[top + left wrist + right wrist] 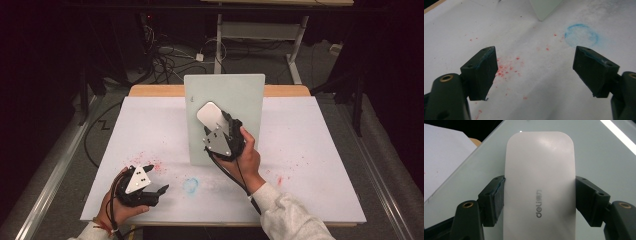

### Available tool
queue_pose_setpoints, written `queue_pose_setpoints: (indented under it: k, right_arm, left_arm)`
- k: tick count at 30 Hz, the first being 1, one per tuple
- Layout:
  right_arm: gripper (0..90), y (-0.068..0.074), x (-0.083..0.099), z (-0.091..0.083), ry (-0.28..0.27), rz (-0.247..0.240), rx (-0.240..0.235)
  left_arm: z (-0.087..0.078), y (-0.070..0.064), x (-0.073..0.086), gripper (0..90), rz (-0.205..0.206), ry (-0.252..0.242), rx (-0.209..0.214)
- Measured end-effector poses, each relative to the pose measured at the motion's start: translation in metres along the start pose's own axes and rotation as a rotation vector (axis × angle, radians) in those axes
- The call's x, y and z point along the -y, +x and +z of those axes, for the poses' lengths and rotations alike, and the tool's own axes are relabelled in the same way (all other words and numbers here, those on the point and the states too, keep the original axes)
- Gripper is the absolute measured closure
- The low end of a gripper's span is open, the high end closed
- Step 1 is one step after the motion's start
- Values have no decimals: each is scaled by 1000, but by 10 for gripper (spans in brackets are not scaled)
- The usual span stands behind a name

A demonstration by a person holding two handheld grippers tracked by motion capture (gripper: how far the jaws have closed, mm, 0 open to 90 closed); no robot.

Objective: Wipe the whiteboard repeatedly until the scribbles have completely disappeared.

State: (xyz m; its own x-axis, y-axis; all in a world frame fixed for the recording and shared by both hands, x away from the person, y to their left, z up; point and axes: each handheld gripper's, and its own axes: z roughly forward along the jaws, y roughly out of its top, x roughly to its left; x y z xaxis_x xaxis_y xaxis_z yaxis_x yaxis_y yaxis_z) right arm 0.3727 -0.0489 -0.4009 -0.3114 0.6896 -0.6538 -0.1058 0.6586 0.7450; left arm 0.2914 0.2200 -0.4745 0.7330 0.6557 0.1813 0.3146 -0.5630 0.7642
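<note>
A white sheet covers the tabletop (310,165), leaving a strip of bare wood (155,90) along the far edge. The sheet is stained: red specks (150,162) are scattered near the front left, a fainter red scatter (282,177) lies toward the front right, and a smudged blue ring (190,185) sits near the front middle. In the left gripper view the red specks (506,70) lie between and ahead of the jaws, and the blue ring (581,35) is off to the upper right.

A pale glass-like board (240,95) stands near the middle of the tabletop, its lower edge on the sheet. Against its face the right tongs (212,131) are clamped on a white rounded eraser-like block (210,114); in the right gripper view the block (540,175), printed "deli", is squeezed on both long sides by the jaws, with the board (596,152) directly behind it. A bright strip of reflected light crosses the board's upper right there.

The left tongs (156,179) are held low over the front left of the sheet, jaws wide apart and holding nothing.

Beyond the tabletop the room is dark. Tangled cables (165,57) lie on a grey floor (60,200), and the white legs of another desk frame (260,32) stand behind.
</note>
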Motion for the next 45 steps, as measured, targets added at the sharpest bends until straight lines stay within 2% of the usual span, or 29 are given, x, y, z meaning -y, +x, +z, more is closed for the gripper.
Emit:
queue_pose_setpoints:
  k: [1, 2, 5, 10, 13, 17, 25, 30, 33, 34, 35, 38, 42, 45]
  right_arm:
    - [310, -1, -4, 1, -1, -11, -8]
    - [310, -2, -9, 3, -4, 3, -5]
    - [310, -6, -23, 9, -14, 27, -6]
    - [310, -6, -43, 17, -19, 31, 0]
    - [310, -3, -51, 21, -24, 31, -1]
    - [310, 2, -52, 21, -22, 29, -5]
    - [310, 10, -39, 16, -15, 1, -23]
    - [310, 11, -23, 9, 3, -9, -32]
    - [310, 9, -12, 4, 13, -20, -36]
    - [310, 8, -9, 2, 22, -9, -41]
    - [310, 4, -6, 1, 25, -10, -41]
    - [310, -10, 5, -4, 34, 27, -36]
    - [310, -35, 18, -11, 42, 83, -4]
    - [311, -52, 29, -16, 53, 127, 22]
  left_arm:
    - [0, 1, 0, 192, 11, -6, -5]
    - [0, 1, 0, 192, 13, -6, -6]
    - [-2, 0, 0, 192, -3, -8, 0]
    - [-3, 2, 2, 192, -8, -13, -1]
    - [-4, 2, 2, 192, -9, -16, 0]
    - [-4, 2, 2, 192, -5, -19, -3]
    - [-4, 2, 2, 192, 0, -13, -5]
    - [-5, 2, 2, 192, 10, -17, -14]
    - [-5, 1, 2, 192, -2, -11, -8]
    - [-5, 1, 2, 192, -3, -12, -6]
    - [-5, 1, 3, 192, -4, -13, -2]
    - [-4, 1, 2, 192, -3, -10, 0]
    - [-3, 1, 2, 192, 9, -11, -10]
    - [-4, 0, 2, 192, -3, -8, -7]
